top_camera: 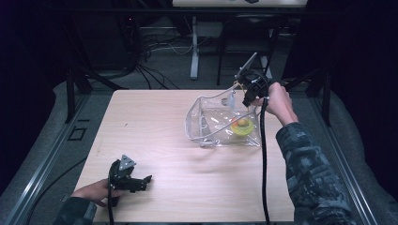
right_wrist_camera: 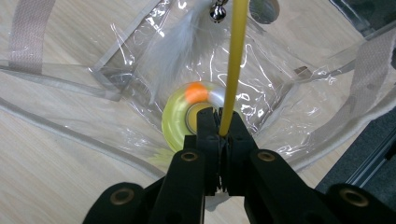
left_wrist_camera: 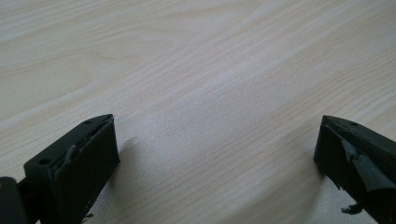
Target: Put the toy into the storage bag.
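Right claw (right_wrist_camera: 219,135), closed on a yellow wand (right_wrist_camera: 233,60), above the clear bag (top_camera: 206,117) near the surface's (top_camera: 155,122) far right edge. The right gripper view reveals feather (right_wrist_camera: 175,46), bell (right_wrist_camera: 217,14) and yellow ring toy (right_wrist_camera: 175,114) inside. Left claw (left_wrist_camera: 217,158), open, rests on bare wood near the front-left edge.

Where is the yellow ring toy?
The yellow ring lies inside the clear bag on the table's far right part, just below the right gripper, which pinches a yellow stick.
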Tool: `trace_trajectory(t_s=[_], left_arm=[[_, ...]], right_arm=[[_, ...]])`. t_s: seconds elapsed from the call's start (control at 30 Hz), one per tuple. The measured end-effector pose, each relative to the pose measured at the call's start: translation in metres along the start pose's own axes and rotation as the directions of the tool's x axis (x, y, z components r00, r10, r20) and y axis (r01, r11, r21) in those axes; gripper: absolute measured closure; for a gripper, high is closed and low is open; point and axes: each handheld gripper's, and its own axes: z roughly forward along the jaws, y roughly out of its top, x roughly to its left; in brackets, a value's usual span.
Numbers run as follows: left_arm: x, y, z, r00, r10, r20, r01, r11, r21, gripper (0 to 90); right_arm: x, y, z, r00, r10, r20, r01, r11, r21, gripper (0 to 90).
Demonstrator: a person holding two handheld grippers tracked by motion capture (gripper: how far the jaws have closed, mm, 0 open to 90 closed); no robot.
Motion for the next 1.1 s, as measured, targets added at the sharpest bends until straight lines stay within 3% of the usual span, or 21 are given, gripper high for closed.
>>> trace_trajectory(t_s=[0.37, 0.57, 0.8, 0.87, 0.9, 0.93, 0.97, 1.0, 1.1], left_arm=[[0.0, 0.0, 0.0, 1.0, -0.002, 0.0, 0.002, 1.0, 0.0, 0.0], [0.0, 0.0, 0.0, 1.0, 0.0, 0.0, 0.0, 1.0, 0.0, 0.0], [-0.001, 0.0, 0.001, 1.0, -0.002, -0.003, 0.002, 1.0, -0.006, 0.0], [-0.001, 0.0, 0.001, 1.0, -0.002, -0.003, 0.002, 1.0, -0.007, 0.0], [-0.001, 0.0, 0.001, 1.0, -0.002, -0.003, 0.002, 1.0, -0.007, 0.0], [-0.001, 0.0, 0.001, 1.0, -0.002, -0.003, 0.002, 1.0, -0.007, 0.0], [-0.001, 0.0, 0.001, 1.0, -0.002, -0.003, 0.002, 1.0, -0.007, 0.0], [-0.001, 0.0, 0.001, 1.0, -0.002, -0.003, 0.002, 1.0, -0.007, 0.0], [-0.001, 0.0, 0.001, 1.0, -0.004, -0.004, 0.004, 1.0, -0.007, 0.0]], right_arm=[[-0.001, 0.002, 0.006, 0.9999, -0.015, 0.006, 0.015, 0.998, 0.065, 87.7], [0.0, 0.001, 0.004, 0.9998, -0.012, 0.016, 0.011, 0.998, 0.064, 87.2], [0.002, 0.0, -0.011, 0.9997, -0.015, 0.018, 0.015, 1.0, 0.021, 85.3], [0.001, -0.002, -0.016, 0.9999, -0.005, 0.012, 0.005, 1.0, -0.006, 80.8], [0.0, -0.005, -0.021, 1.0, 0.004, -0.008, -0.005, 1.0, -0.031, 73.1], [0.0, -0.005, -0.021, 1.0, 0.004, -0.008, -0.005, 1.0, -0.031, 73.1], [-0.001, -0.008, -0.028, 0.9998, 0.011, -0.018, -0.012, 0.998, -0.054, 65.3], [-0.001, -0.008, -0.028, 0.9998, 0.011, -0.018, -0.012, 0.998, -0.054, 65.3], [-0.001, -0.014, -0.038, 0.9996, 0.018, -0.023, -0.02, 0.994, -0.104, 51.0]])
